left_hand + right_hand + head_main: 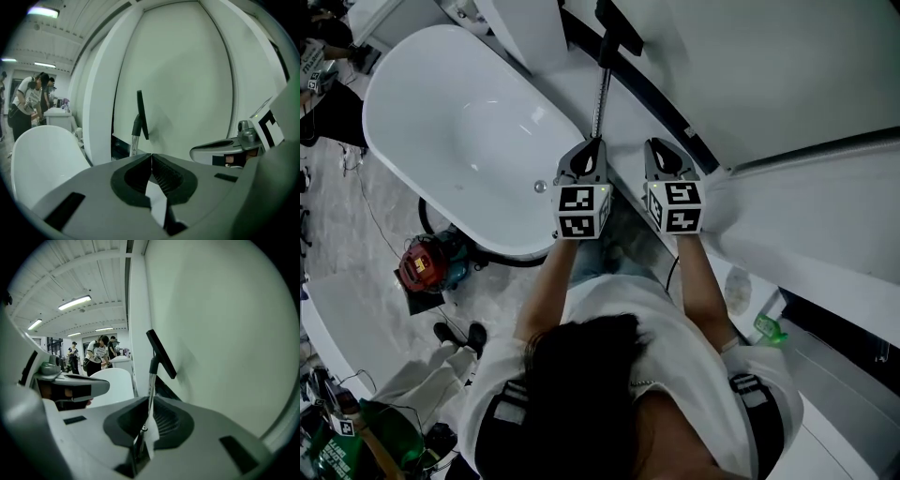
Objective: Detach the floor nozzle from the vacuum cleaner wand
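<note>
Bright ceiling strips, fisheye edges, greenish tint

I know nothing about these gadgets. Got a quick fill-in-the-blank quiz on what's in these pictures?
The black floor nozzle sits at the ___ end of the metal wand.
The left claw and the right claw are both ___ and empty.
In the head view, the white bathtub lies to the ___ of both claws.
Missing words: top; shut; left.
</note>
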{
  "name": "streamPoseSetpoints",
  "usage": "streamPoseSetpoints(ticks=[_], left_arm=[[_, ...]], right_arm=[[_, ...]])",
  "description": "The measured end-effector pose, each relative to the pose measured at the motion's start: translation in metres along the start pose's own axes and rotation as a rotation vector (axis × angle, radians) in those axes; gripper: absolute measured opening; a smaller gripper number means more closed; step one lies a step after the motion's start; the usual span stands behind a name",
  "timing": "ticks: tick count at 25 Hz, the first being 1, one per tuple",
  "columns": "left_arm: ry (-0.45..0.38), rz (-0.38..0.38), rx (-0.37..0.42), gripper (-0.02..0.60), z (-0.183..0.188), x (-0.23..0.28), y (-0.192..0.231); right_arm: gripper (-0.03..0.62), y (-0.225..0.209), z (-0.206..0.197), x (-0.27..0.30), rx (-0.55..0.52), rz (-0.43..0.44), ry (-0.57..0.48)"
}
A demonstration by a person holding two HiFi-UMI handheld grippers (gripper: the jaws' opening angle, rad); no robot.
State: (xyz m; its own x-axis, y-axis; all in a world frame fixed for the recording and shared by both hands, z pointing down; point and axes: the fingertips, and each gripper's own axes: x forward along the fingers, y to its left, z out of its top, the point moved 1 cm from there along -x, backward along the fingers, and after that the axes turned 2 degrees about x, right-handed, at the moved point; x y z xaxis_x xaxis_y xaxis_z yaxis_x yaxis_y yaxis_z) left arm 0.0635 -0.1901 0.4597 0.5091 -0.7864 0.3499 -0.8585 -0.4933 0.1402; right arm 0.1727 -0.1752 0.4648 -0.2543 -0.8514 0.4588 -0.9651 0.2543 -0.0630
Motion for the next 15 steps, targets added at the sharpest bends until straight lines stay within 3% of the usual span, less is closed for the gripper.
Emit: streamPoseSetpoints(ticks=[15], left_arm=[[0.006,-0.049,-0.003,0.005,0.024,0.04,0.044]], right_arm=[[0.02,0.005,0.028,0.044,0.001,-0.076,0.012]])
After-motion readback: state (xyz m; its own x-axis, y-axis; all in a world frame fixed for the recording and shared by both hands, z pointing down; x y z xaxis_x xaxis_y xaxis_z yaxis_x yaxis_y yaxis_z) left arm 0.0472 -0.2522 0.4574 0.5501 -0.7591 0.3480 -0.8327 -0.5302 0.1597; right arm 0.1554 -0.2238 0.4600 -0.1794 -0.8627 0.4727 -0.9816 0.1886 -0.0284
